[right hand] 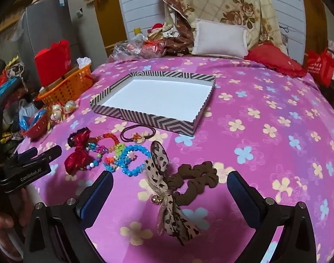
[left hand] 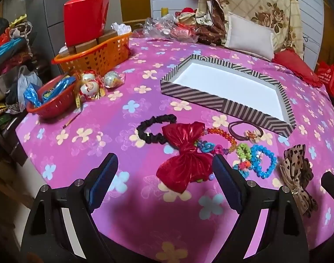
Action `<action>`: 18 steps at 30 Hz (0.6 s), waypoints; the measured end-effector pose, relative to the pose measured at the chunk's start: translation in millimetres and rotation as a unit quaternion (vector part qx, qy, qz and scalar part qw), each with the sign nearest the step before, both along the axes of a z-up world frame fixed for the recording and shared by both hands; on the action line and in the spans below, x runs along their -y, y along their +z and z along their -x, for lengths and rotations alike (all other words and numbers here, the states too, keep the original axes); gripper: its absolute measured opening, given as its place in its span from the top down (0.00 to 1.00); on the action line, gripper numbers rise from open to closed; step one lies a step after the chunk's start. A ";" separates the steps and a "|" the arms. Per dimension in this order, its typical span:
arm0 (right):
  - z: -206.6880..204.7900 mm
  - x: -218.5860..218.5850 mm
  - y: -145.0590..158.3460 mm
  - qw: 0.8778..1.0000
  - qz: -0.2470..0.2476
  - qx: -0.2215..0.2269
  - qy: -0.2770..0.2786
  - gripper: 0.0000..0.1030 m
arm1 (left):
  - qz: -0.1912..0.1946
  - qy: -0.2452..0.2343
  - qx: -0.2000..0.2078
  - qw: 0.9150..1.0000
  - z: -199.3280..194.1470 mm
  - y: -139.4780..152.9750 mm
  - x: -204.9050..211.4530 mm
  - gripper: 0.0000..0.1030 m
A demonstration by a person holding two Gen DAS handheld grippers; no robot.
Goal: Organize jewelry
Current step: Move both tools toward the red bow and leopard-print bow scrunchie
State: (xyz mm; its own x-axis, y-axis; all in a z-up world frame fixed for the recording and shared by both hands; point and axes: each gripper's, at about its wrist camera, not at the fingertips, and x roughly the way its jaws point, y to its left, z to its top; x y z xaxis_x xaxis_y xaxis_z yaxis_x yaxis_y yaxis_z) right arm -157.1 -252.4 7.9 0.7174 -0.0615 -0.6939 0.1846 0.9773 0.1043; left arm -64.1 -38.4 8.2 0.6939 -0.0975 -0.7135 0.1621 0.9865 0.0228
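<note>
Right tool (right hand: 170,185) spread wide, gripping nothing, hovering over the brown scrunchie with its leopard-print ribbon bow (right hand: 177,186), which lies between the fingers, ribbon running near-to-far. Left tool (left hand: 164,171) likewise released, the shiny red fabric bow (left hand: 184,155) just ahead. Beyond, far side: one empty striped cardboard tray (right hand: 145,118) on the pink flowered bed. Count: two bows, roughly seven pieces; the beaded tangle is hard to separate.

The striped tray (right hand: 145,122) sat empty on the bed; just in front of it lay a red bow (left hand: 185,153), bead bracelets (right hand: 135,160) and a leopard scrunchie (right hand: 188,179).
</note>
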 end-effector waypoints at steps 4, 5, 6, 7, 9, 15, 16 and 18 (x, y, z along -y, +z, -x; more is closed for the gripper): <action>-2.7 3.4 -3.5 1.000 0.005 -0.002 0.003 0.00 | 0.002 0.000 -0.006 1.000 0.3 -2.4 0.0 0.15; -2.5 3.1 -3.7 1.000 0.005 -0.003 0.004 0.00 | 0.002 -0.001 -0.007 1.000 0.2 -2.8 -0.3 0.15; -1.8 2.4 -4.3 1.000 0.005 -0.004 0.004 0.00 | 0.002 -0.001 -0.007 1.000 0.0 -3.0 -0.4 0.15; -2.5 1.0 -4.1 1.000 0.011 0.001 0.005 0.00 | 0.002 0.000 -0.007 1.000 -0.1 -3.3 -0.6 0.15; -0.8 0.0 -3.6 1.000 0.011 -0.001 0.005 0.00 | 0.004 0.001 -0.010 1.000 -0.9 -4.0 -1.6 0.15; -3.1 -1.4 -7.4 1.000 0.005 -0.015 0.001 0.00 | 0.009 0.003 -0.020 1.000 -2.9 -6.8 -6.4 0.15; -2.9 -0.9 -7.6 1.000 0.005 -0.016 0.001 0.00 | 0.010 0.005 -0.022 1.000 -3.5 -7.7 -7.7 0.15; -2.5 -0.1 -7.9 1.000 0.004 -0.018 0.001 0.00 | 0.014 0.006 -0.026 1.000 -3.9 -8.6 -10.0 0.15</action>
